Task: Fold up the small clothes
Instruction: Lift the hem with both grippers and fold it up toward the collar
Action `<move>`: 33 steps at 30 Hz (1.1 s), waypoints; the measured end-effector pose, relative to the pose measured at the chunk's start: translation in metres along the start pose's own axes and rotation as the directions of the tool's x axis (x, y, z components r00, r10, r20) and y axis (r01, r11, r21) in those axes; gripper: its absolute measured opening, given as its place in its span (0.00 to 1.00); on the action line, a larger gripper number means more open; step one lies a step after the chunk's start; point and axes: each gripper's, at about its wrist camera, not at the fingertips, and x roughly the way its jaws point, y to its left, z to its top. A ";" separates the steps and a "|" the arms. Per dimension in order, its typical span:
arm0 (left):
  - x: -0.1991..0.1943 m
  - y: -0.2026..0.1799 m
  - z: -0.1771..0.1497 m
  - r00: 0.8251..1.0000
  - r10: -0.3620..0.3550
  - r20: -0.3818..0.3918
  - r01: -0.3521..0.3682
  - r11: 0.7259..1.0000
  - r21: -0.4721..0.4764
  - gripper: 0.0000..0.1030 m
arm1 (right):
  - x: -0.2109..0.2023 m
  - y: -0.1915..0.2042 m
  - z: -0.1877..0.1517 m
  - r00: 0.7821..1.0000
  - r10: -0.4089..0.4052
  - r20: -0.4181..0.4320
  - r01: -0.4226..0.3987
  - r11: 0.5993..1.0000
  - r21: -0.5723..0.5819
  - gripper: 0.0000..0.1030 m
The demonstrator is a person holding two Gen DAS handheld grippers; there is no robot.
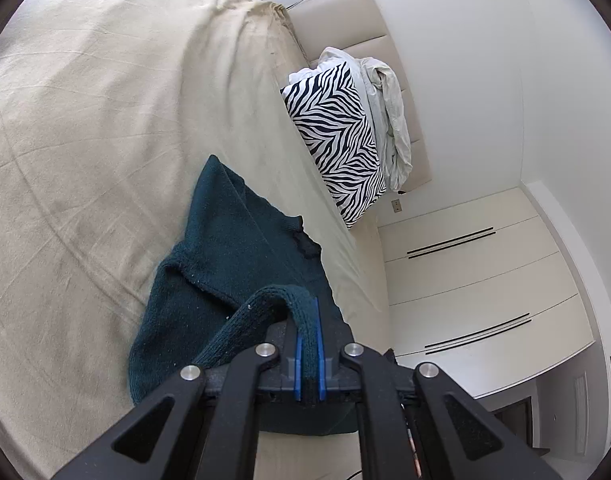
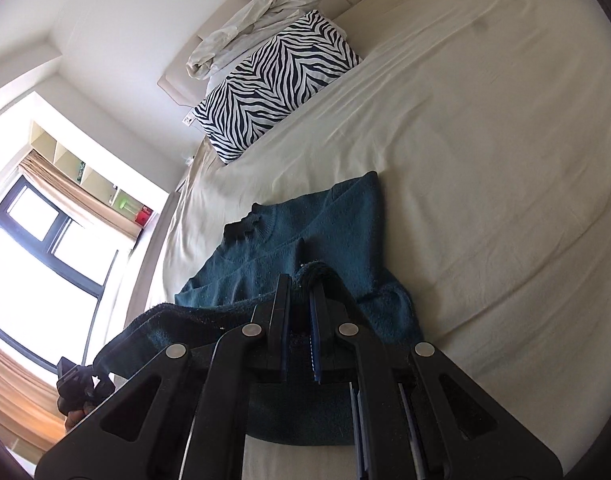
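Observation:
A dark teal knitted sweater lies on the cream bed sheet, its neck end towards the pillows. My left gripper is shut on the sweater's ribbed hem, which loops up between the blue pads. In the right wrist view the same sweater spreads ahead, and my right gripper is shut on another part of its hem, lifted off the sheet. The left gripper shows at the lower left of that view, holding the stretched edge.
A zebra-print pillow and a crumpled white cloth lie at the padded headboard. White wardrobe doors stand beyond the bed's side. A window with curtains is on the other side. The sheet stretches wide beside the sweater.

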 end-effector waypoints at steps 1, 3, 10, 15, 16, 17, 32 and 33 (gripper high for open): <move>0.008 0.000 0.007 1.000 0.007 -0.003 -0.007 1.000 0.002 0.06 | 0.011 -0.002 0.007 1.000 -0.010 -0.003 0.010 1.000 0.007 0.07; 0.023 0.001 0.019 1.000 0.023 -0.006 -0.023 1.000 0.009 0.06 | 0.029 -0.007 0.020 1.000 -0.024 -0.002 0.024 1.000 0.018 0.07; 0.073 0.008 0.062 0.998 0.070 -0.001 -0.070 0.998 0.001 0.06 | 0.095 -0.020 0.064 0.997 -0.073 -0.020 0.074 0.996 0.040 0.07; 0.109 0.029 0.084 0.992 0.127 0.006 -0.127 0.992 -0.022 0.08 | 0.140 -0.029 0.084 0.994 -0.107 -0.029 0.109 0.992 0.061 0.07; 0.116 0.033 0.086 0.989 0.149 0.009 -0.148 0.989 -0.024 0.09 | 0.149 -0.033 0.087 0.992 -0.121 -0.037 0.123 0.990 0.073 0.07; 0.122 0.038 0.088 0.987 0.163 0.008 -0.163 0.986 -0.026 0.21 | 0.159 -0.038 0.089 0.988 -0.143 -0.062 0.148 0.986 0.080 0.08; 0.073 0.045 0.018 0.962 0.271 0.034 -0.273 0.950 0.152 0.62 | 0.104 -0.035 0.035 0.977 -0.203 -0.058 0.198 0.976 -0.088 0.65; 0.073 0.046 0.013 0.959 0.283 0.034 -0.284 0.945 0.164 0.58 | 0.100 -0.033 0.026 0.974 -0.214 -0.067 0.206 0.972 -0.117 0.65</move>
